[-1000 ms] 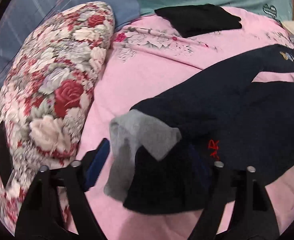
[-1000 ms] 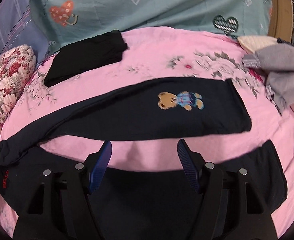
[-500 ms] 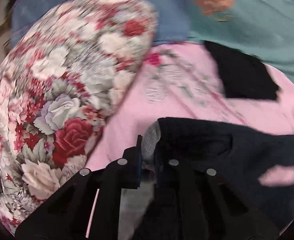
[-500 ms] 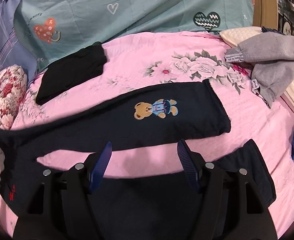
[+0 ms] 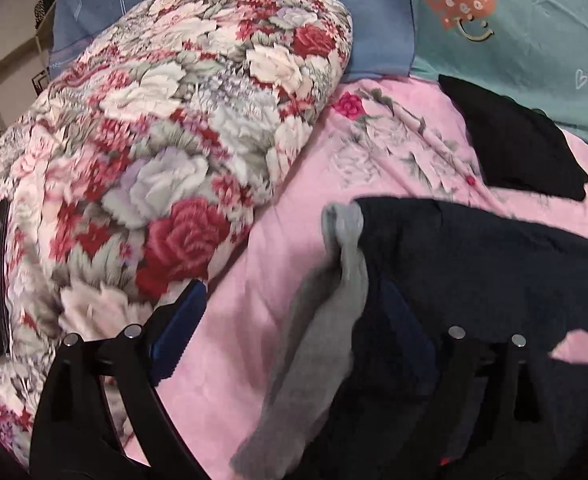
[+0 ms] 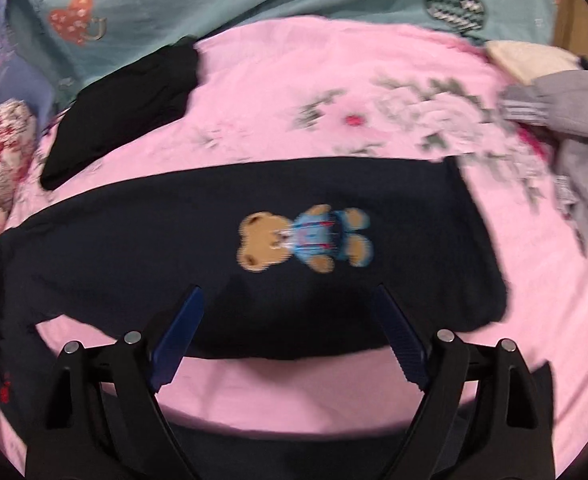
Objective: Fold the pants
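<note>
A puffy rose-print quilt (image 5: 154, 168) bulges at my left. My left fingers (image 5: 294, 332) have just spread wide over the pants' (image 6: 222, 248) grey lining. The soft navy pants lie flat on the pink bedsheet (image 6: 334, 92); my right fingers (image 6: 290, 328), just widened, hold nothing.

Bed (image 6: 294, 92): carries all.
Pants (image 6: 174, 240): spread across the middle.
Folded garment (image 6: 126, 112): behind pants, near far-left corner.
Rolled quilt (image 5: 154, 160): along left edge.
Clothes heap (image 6: 574, 128): right edge.
</note>
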Tool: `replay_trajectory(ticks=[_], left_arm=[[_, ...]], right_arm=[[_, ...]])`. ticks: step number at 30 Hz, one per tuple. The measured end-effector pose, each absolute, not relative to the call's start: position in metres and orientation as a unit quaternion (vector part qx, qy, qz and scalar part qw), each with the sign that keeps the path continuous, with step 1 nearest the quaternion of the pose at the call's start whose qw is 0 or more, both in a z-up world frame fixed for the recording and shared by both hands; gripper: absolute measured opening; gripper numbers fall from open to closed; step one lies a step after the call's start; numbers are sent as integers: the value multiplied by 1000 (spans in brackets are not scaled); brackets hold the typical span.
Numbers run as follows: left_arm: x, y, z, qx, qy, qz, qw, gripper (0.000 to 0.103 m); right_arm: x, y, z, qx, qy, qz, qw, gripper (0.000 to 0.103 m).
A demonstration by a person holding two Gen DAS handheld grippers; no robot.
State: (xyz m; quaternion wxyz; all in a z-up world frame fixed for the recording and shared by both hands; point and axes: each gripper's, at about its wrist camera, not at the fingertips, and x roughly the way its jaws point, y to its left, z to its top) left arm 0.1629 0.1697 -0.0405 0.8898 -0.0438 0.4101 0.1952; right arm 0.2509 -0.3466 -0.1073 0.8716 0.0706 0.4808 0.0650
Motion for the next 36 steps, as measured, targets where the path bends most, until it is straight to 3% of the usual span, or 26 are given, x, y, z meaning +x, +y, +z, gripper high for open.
replay_trajectory(ticks=[3,4,7,15,17,20,21,22,28,29,31,36], left_arm=[[143,167,-55,-36,428,190,883,92],[141,166,-64,-29,435,190,880,92],[136,169,-78,-12,451,204,869,92],[95,165,-75,-66,443,160,880,92],[89,158,-75,-61,442,154,882,92],[80,154,-74,-61,435,158,884,91],[80,155,-73,-63,432,160,885,91],[79,158,-71,-67,430,166,885,91],[77,182,-58,-110,404,176,891,91],[81,186,-56,-108,399,175,893,91],[94,191,-52,-99,393,176,897,91],[128,202,-43,-103,388,149,904,91]], right_arm=[[255,-346,-121,-1,487,32,873,86],[256,-354,-122,-19,477,0,879,91],[253,-395,-115,26,469,-77,879,93],[212,-437,-114,118,470,-69,872,93],[219,-437,-119,135,465,-69,873,83],[228,-432,-121,136,456,-73,876,52],[232,-432,-121,141,454,-64,878,17],[234,-434,-121,156,456,-46,875,11],[218,-440,-106,129,441,-82,884,14],[223,-438,-114,111,457,-87,878,19],[230,-428,-119,37,471,-138,871,66],[231,-380,-63,1,392,-75,917,70]])
